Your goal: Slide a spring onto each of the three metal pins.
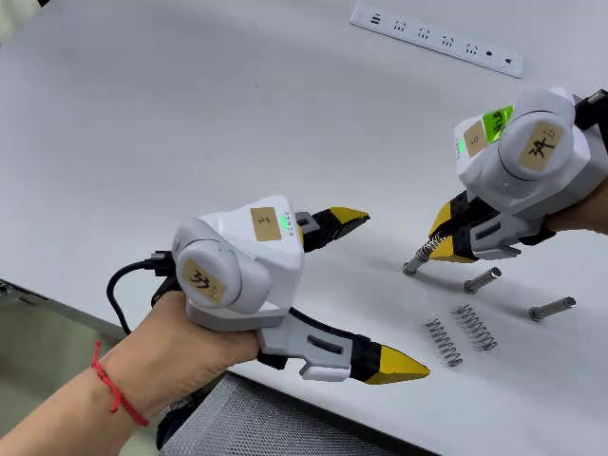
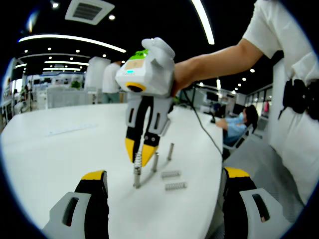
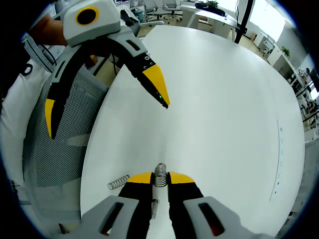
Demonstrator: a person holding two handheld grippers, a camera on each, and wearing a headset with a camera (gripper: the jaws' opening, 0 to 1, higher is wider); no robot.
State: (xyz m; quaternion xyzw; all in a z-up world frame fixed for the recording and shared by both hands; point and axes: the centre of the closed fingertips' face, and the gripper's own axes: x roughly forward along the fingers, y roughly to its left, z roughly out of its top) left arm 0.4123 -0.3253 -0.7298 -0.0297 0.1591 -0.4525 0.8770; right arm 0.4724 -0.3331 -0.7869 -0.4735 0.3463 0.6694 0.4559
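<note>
My right gripper [image 1: 443,253] [image 3: 160,175] is shut on a spring [image 1: 426,249] [image 2: 138,160] that sits over the top of one upright metal pin [image 1: 412,265] [image 2: 136,178]. Two bare pins [image 1: 483,279] [image 1: 552,308] stand to its right on the white table [image 1: 190,123]. Two loose springs [image 1: 443,341] [image 1: 474,326] lie side by side in front of the pins. My left gripper [image 1: 397,294] [image 2: 165,174] is open wide, holds nothing, and hovers left of the pins near the table's front edge.
A white power strip [image 1: 435,38] lies at the table's far edge. A black cable [image 1: 128,280] trails from the left gripper over the front edge. A mesh chair back [image 1: 266,423] is below that edge. People sit in the background of the left gripper view.
</note>
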